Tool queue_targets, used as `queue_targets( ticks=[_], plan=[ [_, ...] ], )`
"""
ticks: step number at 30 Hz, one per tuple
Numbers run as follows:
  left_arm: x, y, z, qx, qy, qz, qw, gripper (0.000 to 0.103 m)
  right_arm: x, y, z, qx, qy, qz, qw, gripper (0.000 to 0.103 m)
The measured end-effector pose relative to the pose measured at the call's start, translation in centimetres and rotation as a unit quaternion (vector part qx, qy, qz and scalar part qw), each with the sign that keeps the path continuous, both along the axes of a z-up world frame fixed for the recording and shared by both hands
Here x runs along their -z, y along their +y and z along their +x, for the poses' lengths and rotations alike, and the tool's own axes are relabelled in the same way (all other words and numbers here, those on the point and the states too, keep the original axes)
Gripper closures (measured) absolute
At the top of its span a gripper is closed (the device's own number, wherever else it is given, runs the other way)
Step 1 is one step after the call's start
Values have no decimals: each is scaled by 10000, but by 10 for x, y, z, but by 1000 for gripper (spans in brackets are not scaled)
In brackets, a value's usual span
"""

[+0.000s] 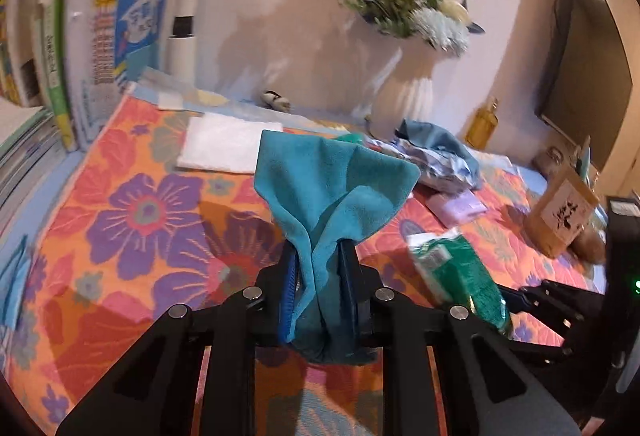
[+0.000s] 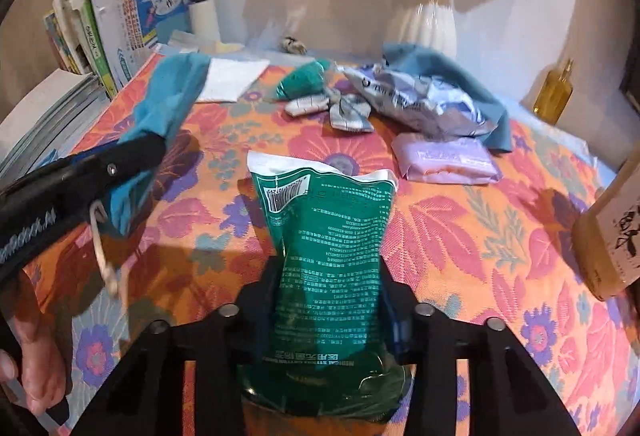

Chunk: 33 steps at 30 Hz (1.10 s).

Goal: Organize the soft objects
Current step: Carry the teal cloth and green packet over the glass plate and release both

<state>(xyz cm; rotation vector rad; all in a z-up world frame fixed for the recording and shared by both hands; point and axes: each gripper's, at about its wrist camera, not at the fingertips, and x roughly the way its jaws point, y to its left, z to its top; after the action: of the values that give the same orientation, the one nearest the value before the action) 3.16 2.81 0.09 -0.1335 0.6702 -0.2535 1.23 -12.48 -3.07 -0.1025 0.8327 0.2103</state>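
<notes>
Left wrist view showed the left gripper [image 1: 318,268] clamped on a teal cloth [image 1: 332,188] — right gripper [image 2: 328,300] pinched a green pouch [image 2: 324,248], lower centre.

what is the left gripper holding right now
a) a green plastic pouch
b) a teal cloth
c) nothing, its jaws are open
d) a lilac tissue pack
b: the left gripper has its jaws closed on a bunched teal cloth that stands up between them, while the green pouch sits in the right gripper.
</notes>
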Motion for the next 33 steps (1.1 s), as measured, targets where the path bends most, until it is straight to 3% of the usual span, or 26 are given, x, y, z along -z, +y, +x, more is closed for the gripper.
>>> queue_targets(
  ticks=[3,5,11,18,24,27,29,31,33],
  plan=[
    [1,1,4,-37,28,-1,10000,86,-18,-16,-16,-83,-505,544,9972,65],
    [1,0,0,-68,69,-7,10000,86,-28,-33,-24,11,-546,986,9936,65],
    [-23,-26,-35,177,-55,-353,9992,86,-73,-71,-41,255,-973,1472,9840,65],
    [-116,-80,-57,774,-897,-460,9919,86,-165,-151,-92,673,-2094,1870,9574,64],
    [-198,-163,-59,1610,-1447,-710,9737,86,-225,-241,-117,1575,-2632,1806,9345,64],
    [-220,-214,-50,2155,-1324,-1005,9623,86,-231,-290,-124,2023,-2571,2089,9216,64],
    [-222,-249,-39,2547,-982,-1180,9548,86,-229,-326,-126,2379,-2453,2299,9112,64],
    [-215,-291,-22,2850,-510,-1407,9468,86,-226,-348,-126,2736,-2442,2054,9074,64],
    [-201,-329,-10,2966,-183,-1392,9446,86,-216,-369,-119,3223,-2308,1655,9030,63]
  ],
)
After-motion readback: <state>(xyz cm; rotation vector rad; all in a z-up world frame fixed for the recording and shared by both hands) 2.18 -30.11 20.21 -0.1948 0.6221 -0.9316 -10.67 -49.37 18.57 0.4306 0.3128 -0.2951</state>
